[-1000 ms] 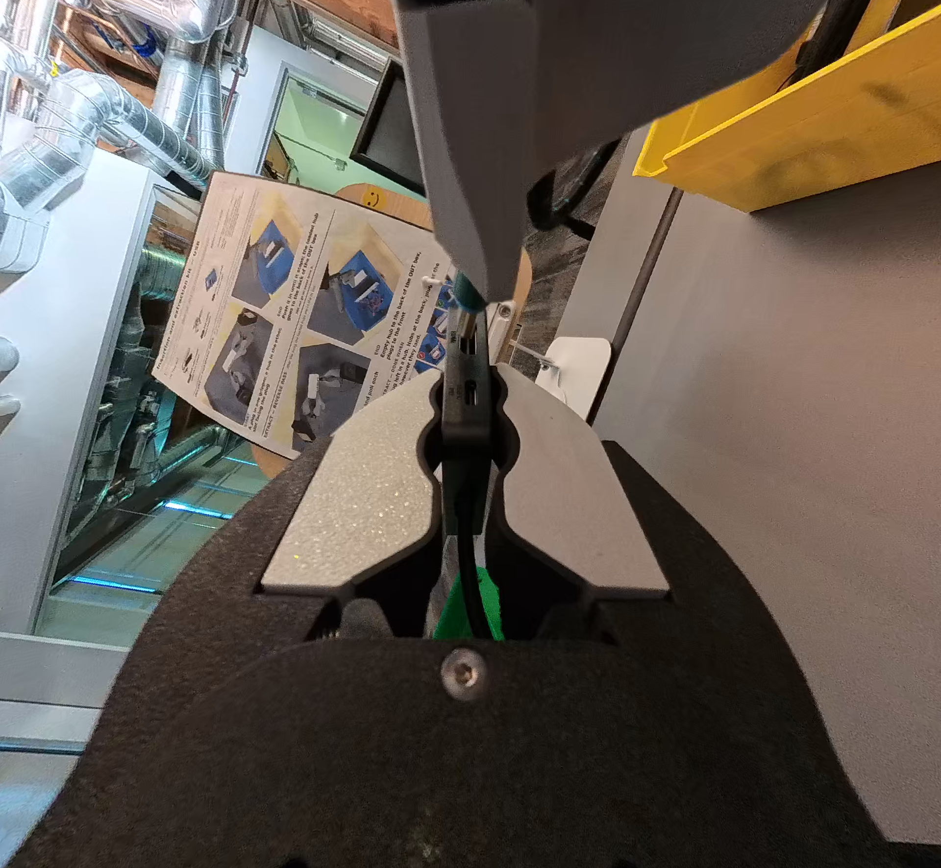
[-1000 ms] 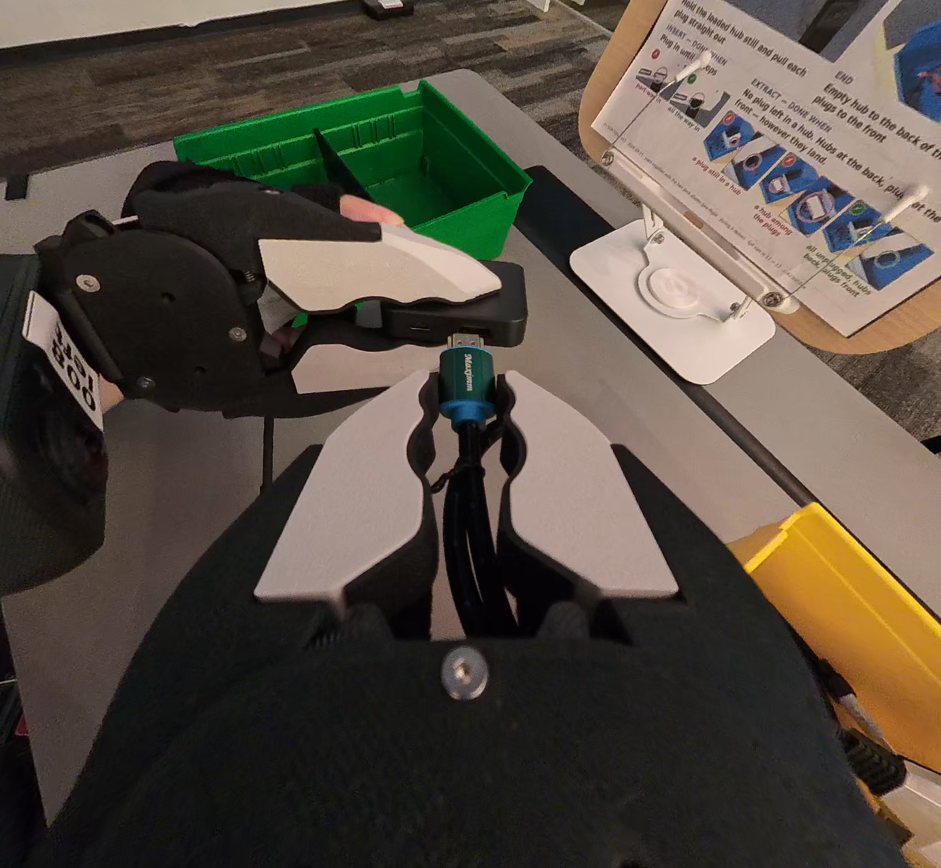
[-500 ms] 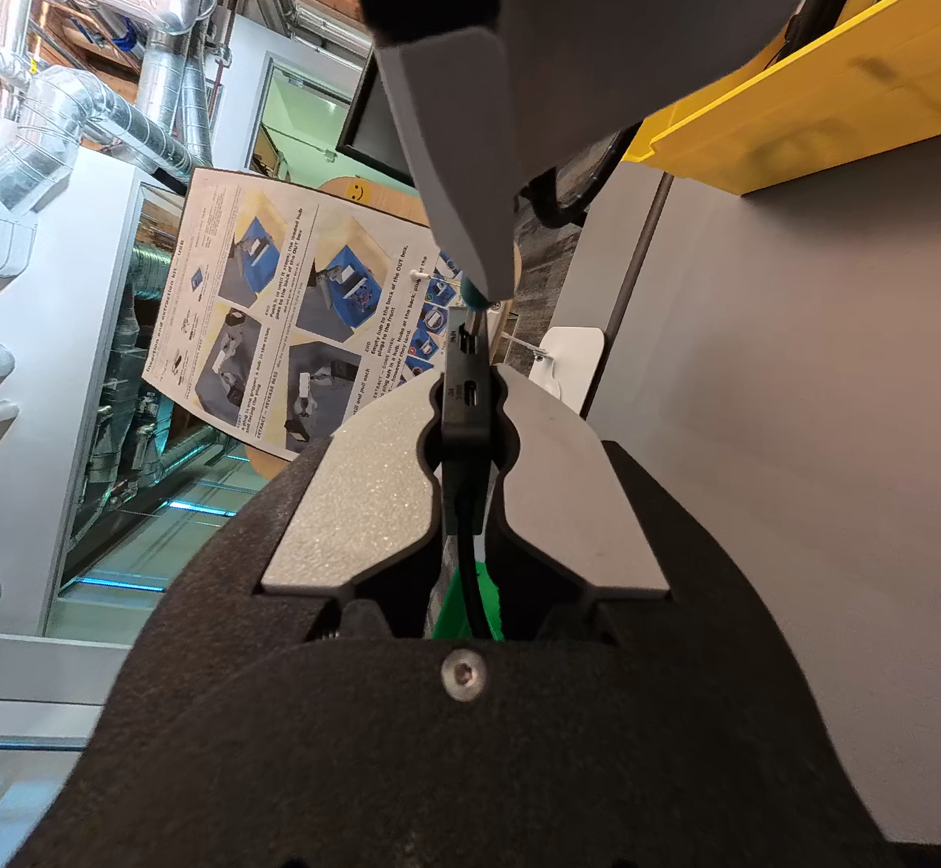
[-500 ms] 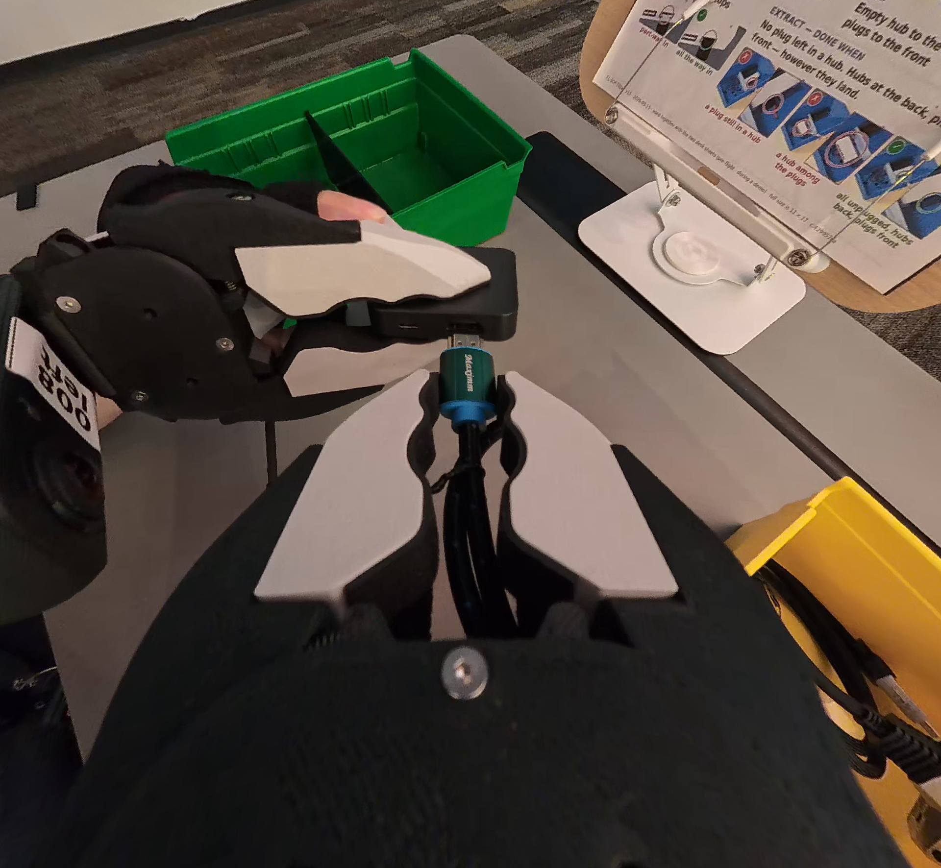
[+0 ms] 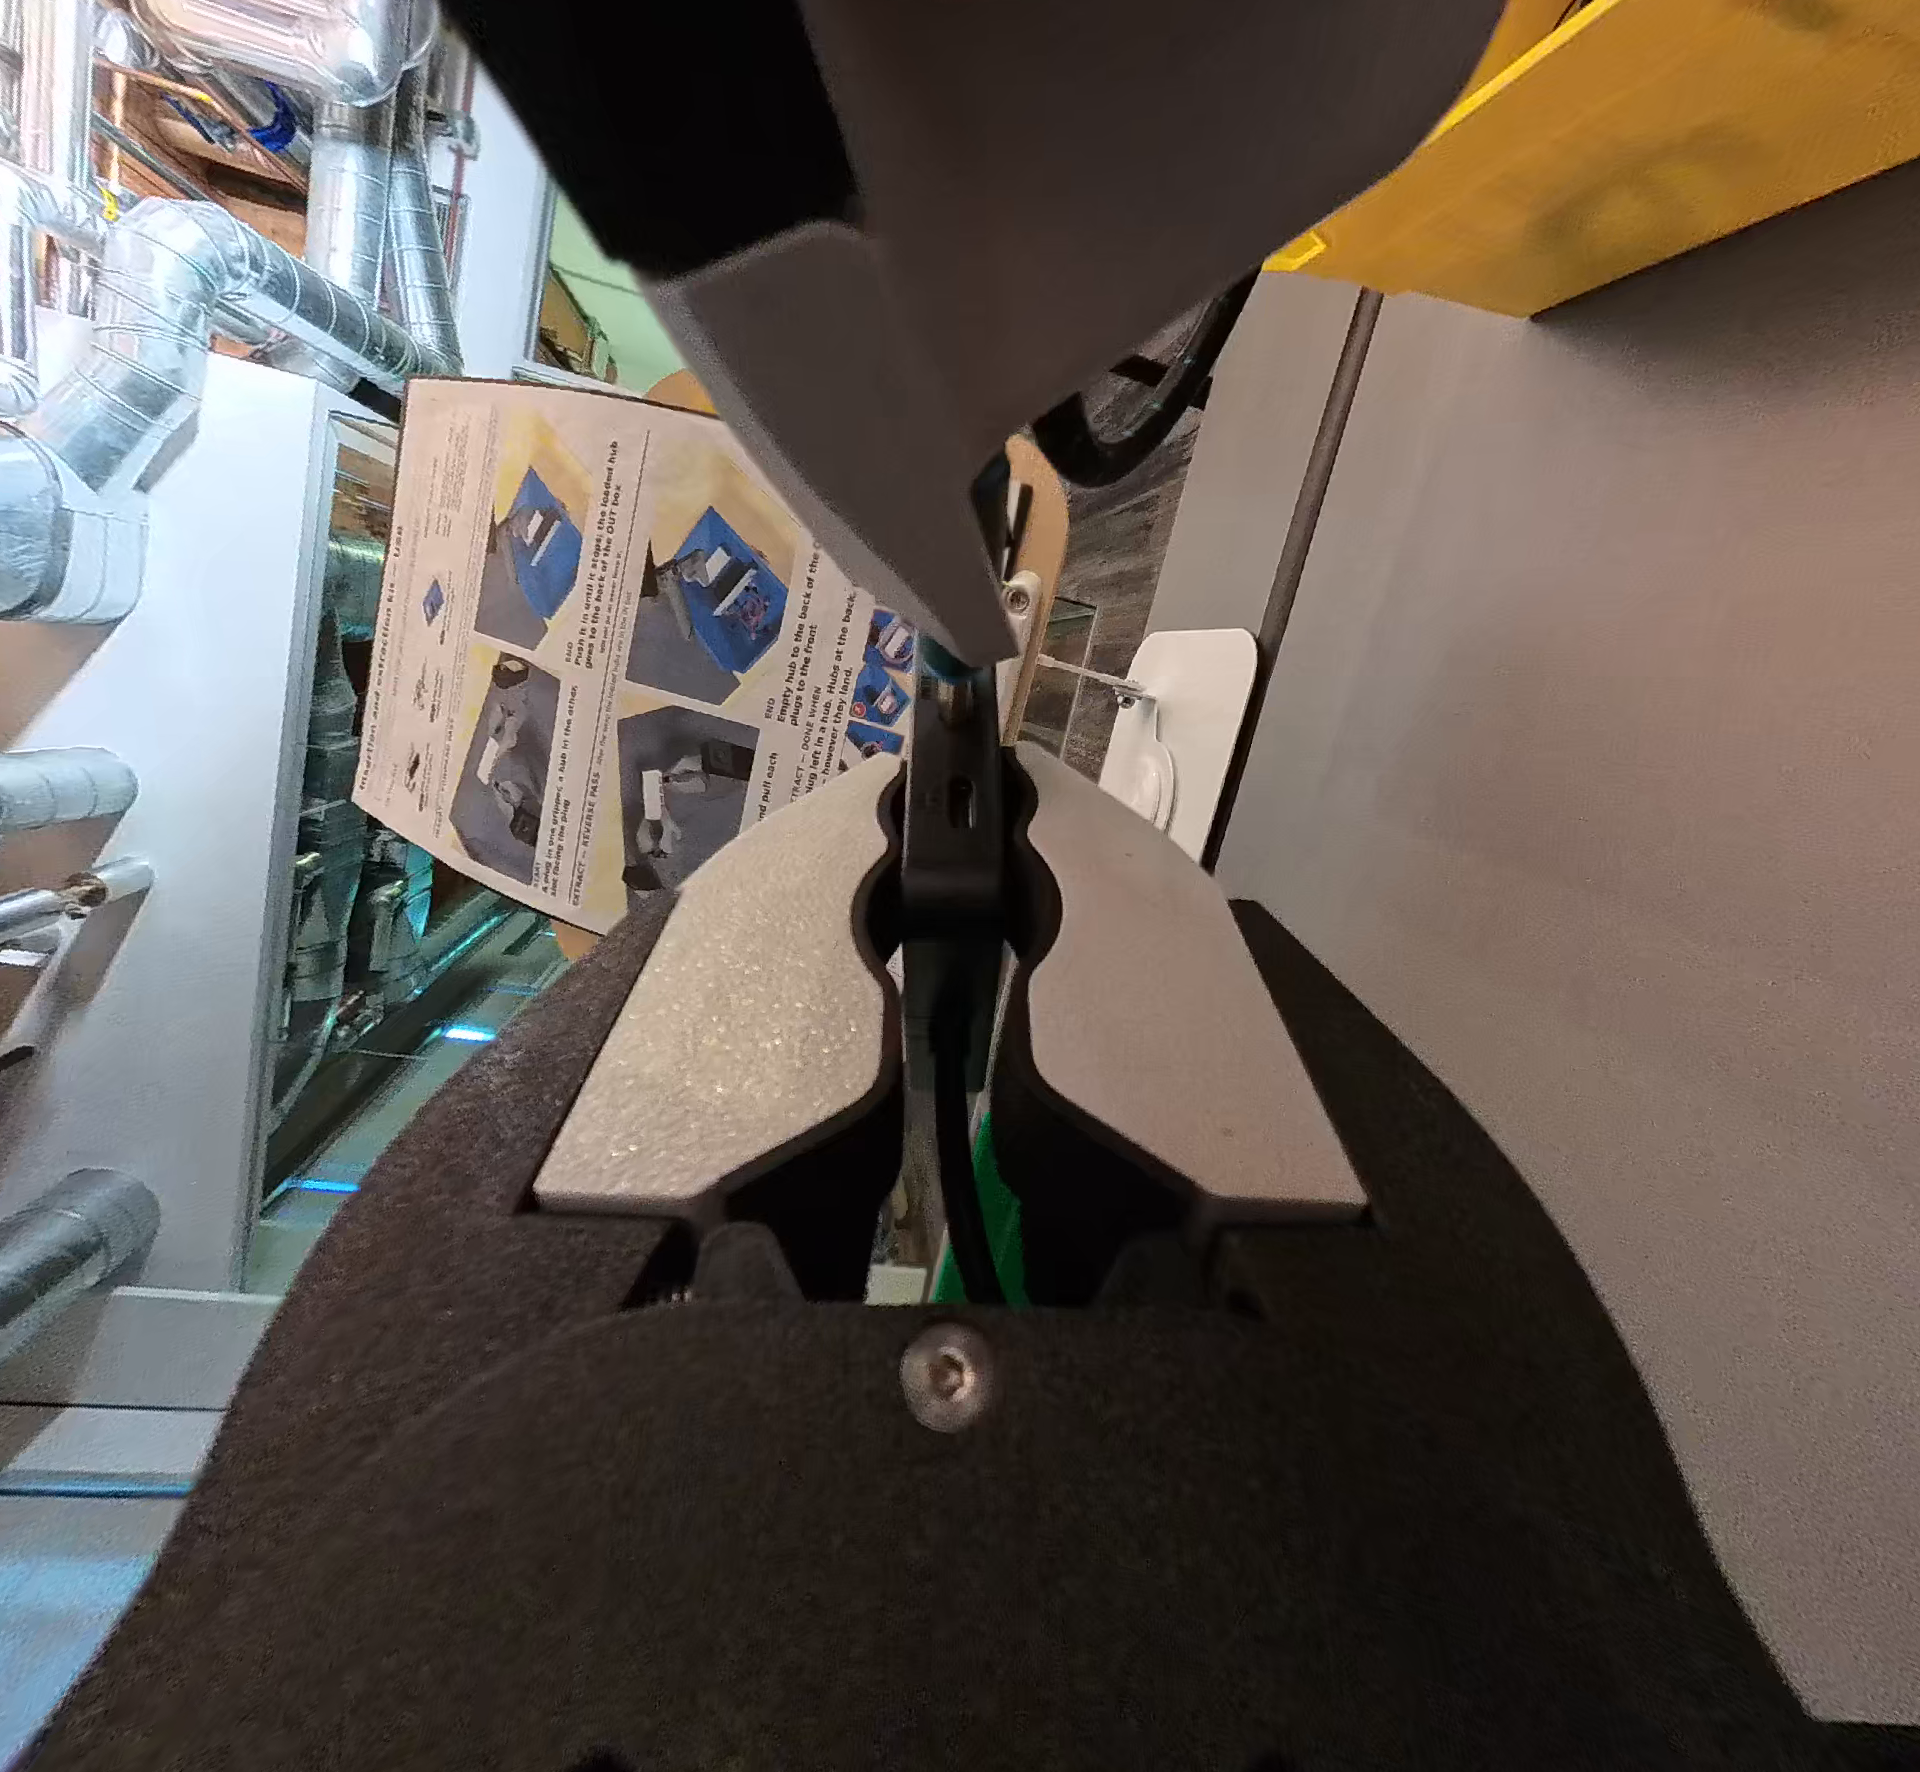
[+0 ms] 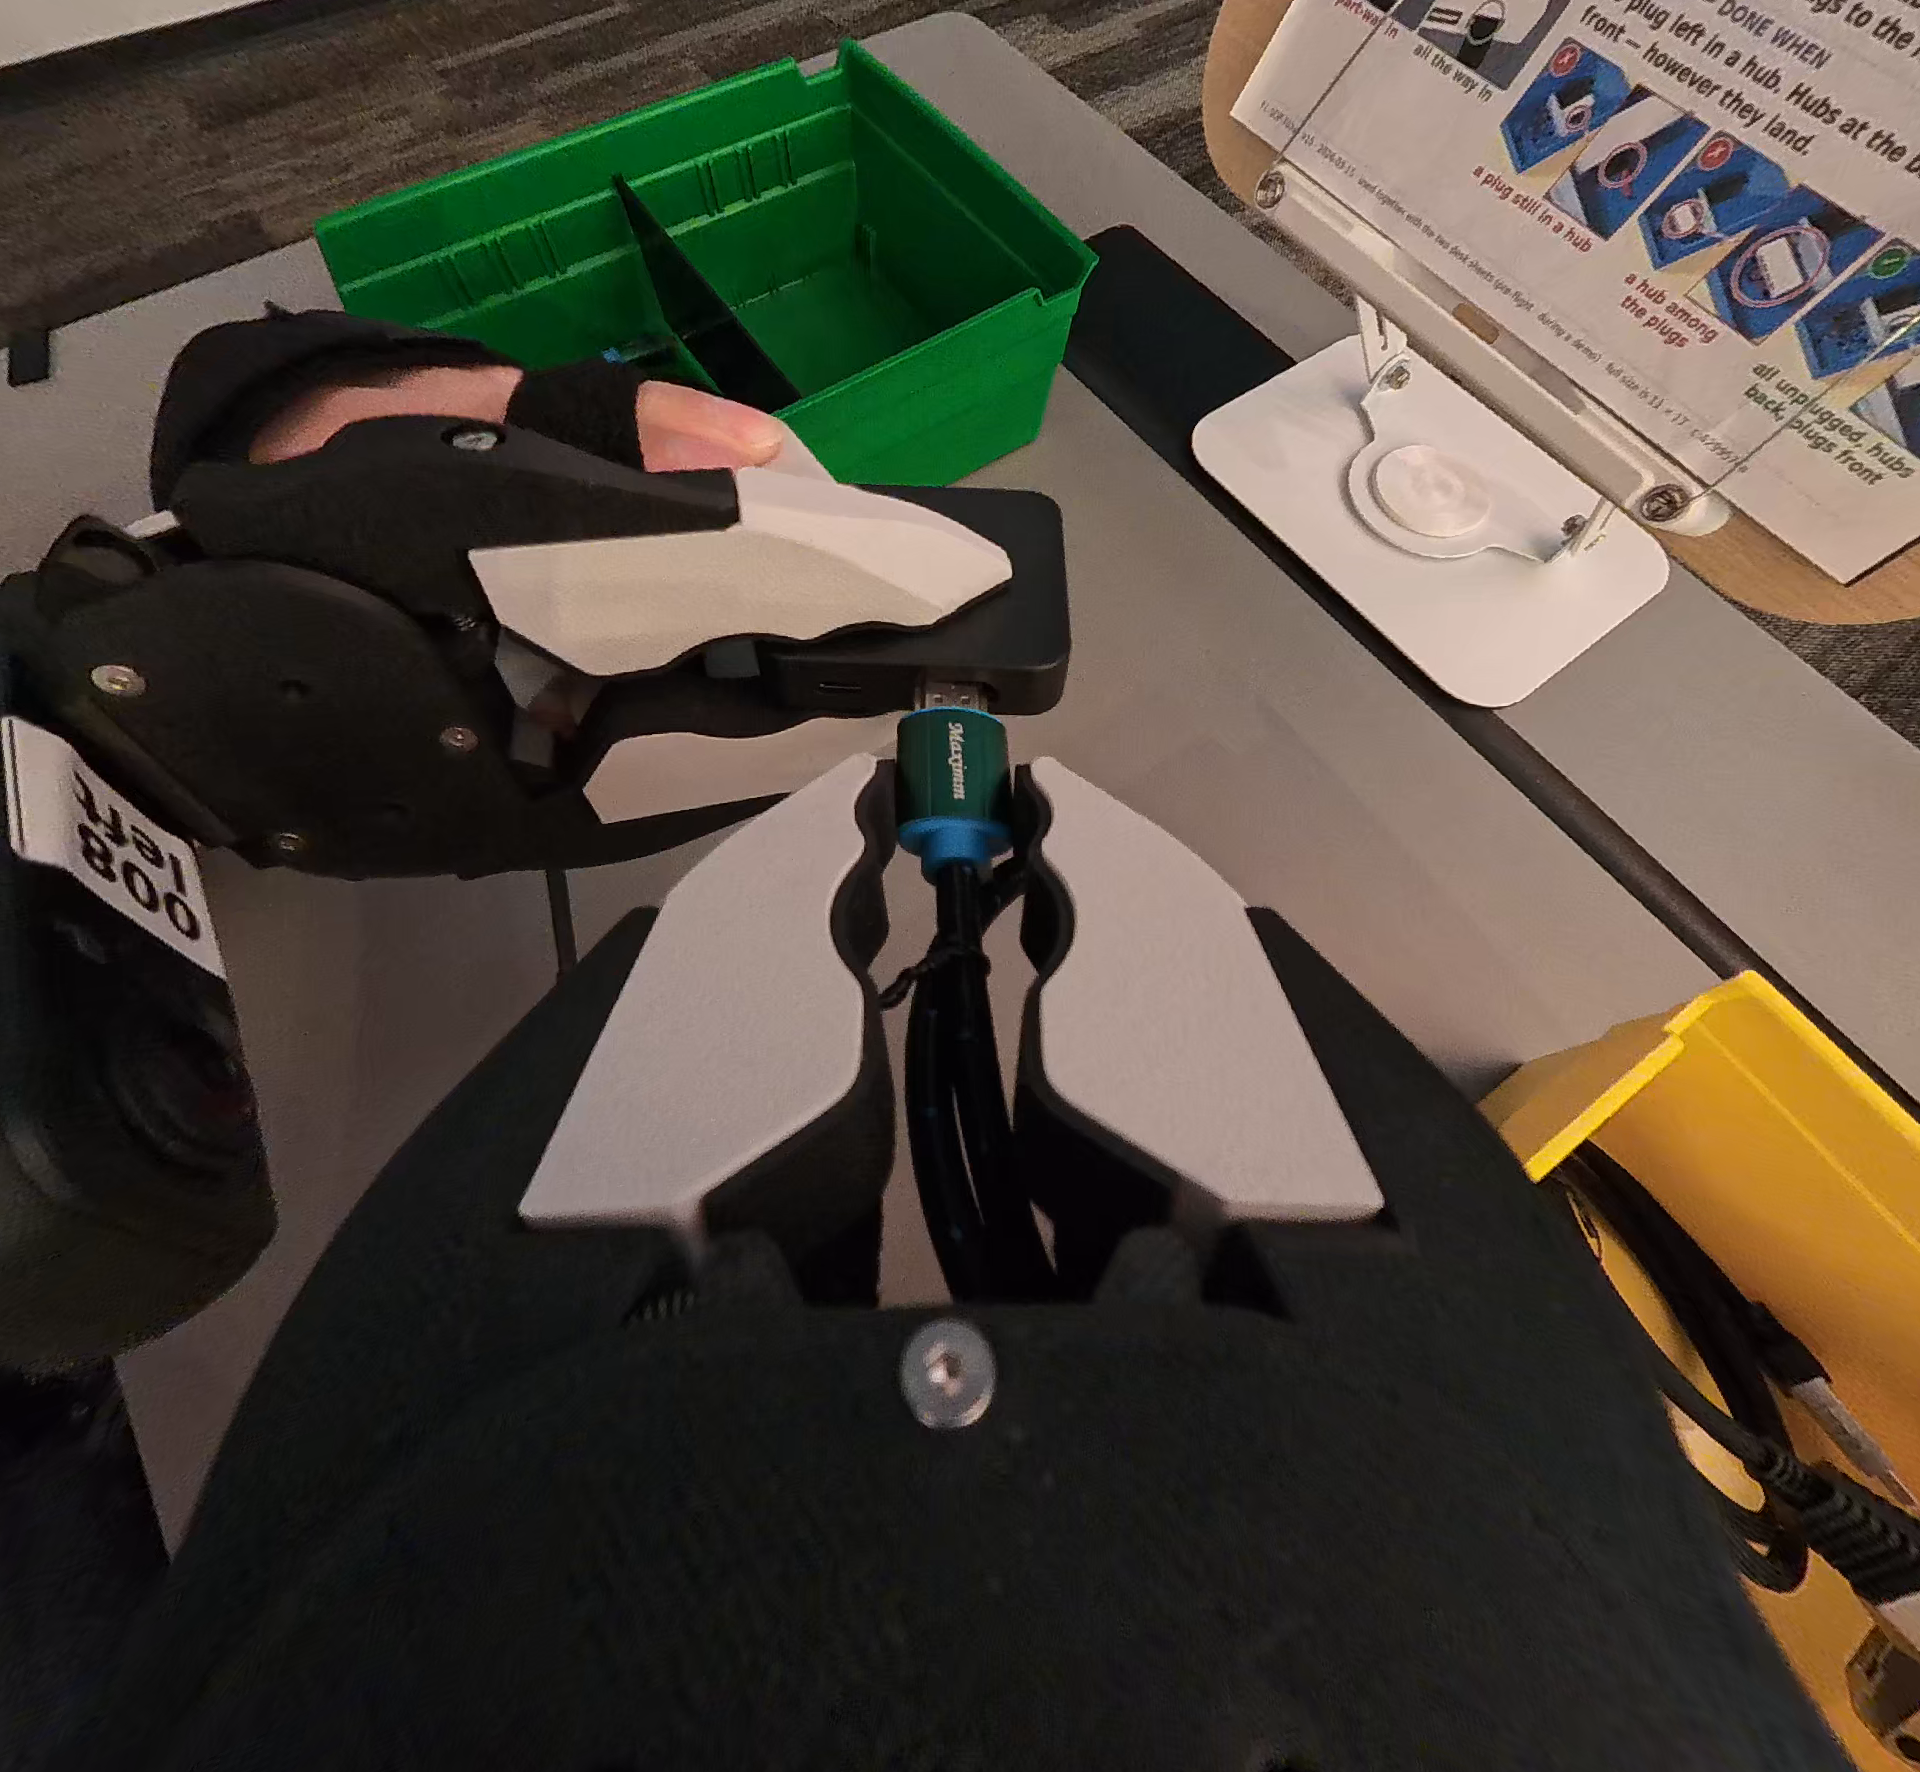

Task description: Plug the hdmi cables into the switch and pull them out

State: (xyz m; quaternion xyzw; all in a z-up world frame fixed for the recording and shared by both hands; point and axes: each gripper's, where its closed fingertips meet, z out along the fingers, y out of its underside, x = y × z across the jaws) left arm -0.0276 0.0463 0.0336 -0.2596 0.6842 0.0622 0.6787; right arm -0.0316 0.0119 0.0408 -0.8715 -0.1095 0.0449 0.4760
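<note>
Left wrist view: the left gripper (image 5: pixel 951 787) is clamping the black HDMI switch (image 5: pixel 951 829) edgewise above the grey table (image 5: pixel 1558 787). Right wrist view: the right gripper (image 6: pixel 945 787) is pinching the teal HDMI plug (image 6: pixel 951 772), whose metal tip is partly entering the switch (image 6: pixel 935 600), near the green bin (image 6: pixel 935 351).

Each gripper has a rough black body with two pale grey, wavy-edged fingers and one silver screw (image 6: pixel 945 1377) centred just behind them. On the left gripper (image 6: pixel 904 642), more small silver screws dot the black side plate, and behind that plate sits a white label with black print. The hand (image 6: pixel 436 413) above it wears a black fingerless glove.
</note>
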